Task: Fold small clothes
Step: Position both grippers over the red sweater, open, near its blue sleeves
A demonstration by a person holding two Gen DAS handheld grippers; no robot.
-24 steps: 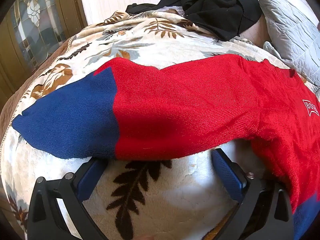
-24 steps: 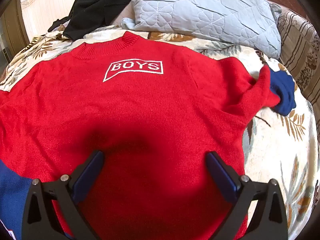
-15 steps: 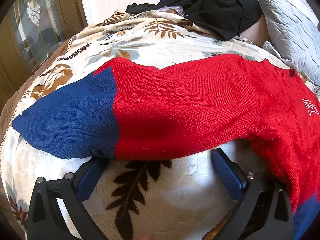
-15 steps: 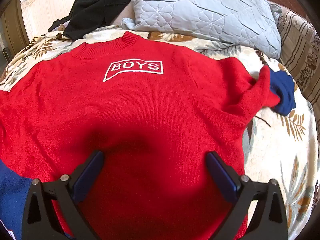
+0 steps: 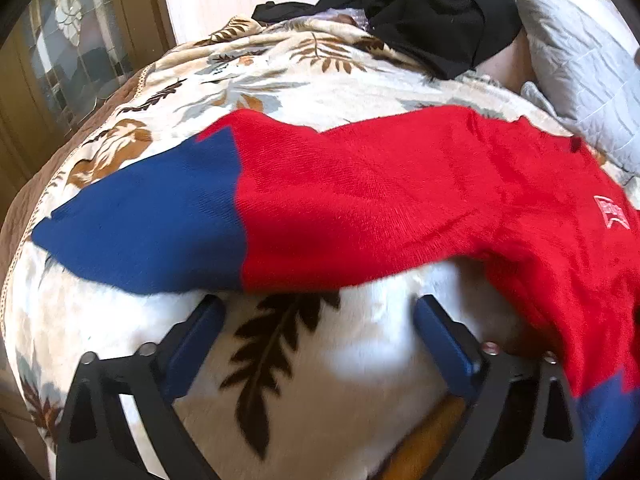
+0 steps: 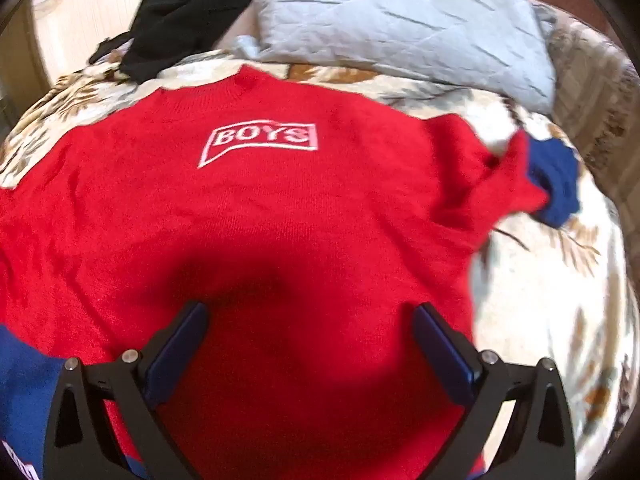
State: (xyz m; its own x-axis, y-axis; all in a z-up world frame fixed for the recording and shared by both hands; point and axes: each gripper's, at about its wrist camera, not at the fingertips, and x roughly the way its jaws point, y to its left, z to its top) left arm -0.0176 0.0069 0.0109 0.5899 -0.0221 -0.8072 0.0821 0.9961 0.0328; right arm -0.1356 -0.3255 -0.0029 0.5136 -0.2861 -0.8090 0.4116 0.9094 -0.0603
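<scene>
**Sleeve lies crosswise ahead of the left gripper**

Knitwear is spread front-up on a bed: a red sweater (image 6: 280,216) with a white "BOYS" patch (image 6: 260,138) on the chest, its collar pointing away toward a quilted grey pillow (image 6: 400,20). The left gripper (image 5: 316,320) hovers over bare floral blanket (image 5: 320,360), fingers spread wide and holding nothing. Just beyond its tips the sweater's left sleeve (image 5: 320,208) stretches out, its long axis running side to side across the view, red near the body and ending in a blue cuff section (image 5: 148,224) at the far left. The sleeve's near edge sits almost at the fingertips, so I judge the left gripper the nearer one for folding that sleeve inward; the approach would be straight forward onto that edge, across the sleeve's length.

The right gripper (image 6: 308,320) is also wide apart and empty, poised above the lower chest of the sweater, casting a dark shadow on the knit. The other sleeve (image 6: 516,184) is bunched at the right side, its blue cuff (image 6: 556,188) crumpled on the blanket, well apart from this gripper.

The fabric is a soft, fuzzy fine-gauge knit that looks limp and likely to drape and slide when lifted. The blanket beneath is plush with brown leaf prints. A black garment (image 5: 432,8) lies heaped near the head of the bed. Both views are slightly blurred.
</scene>
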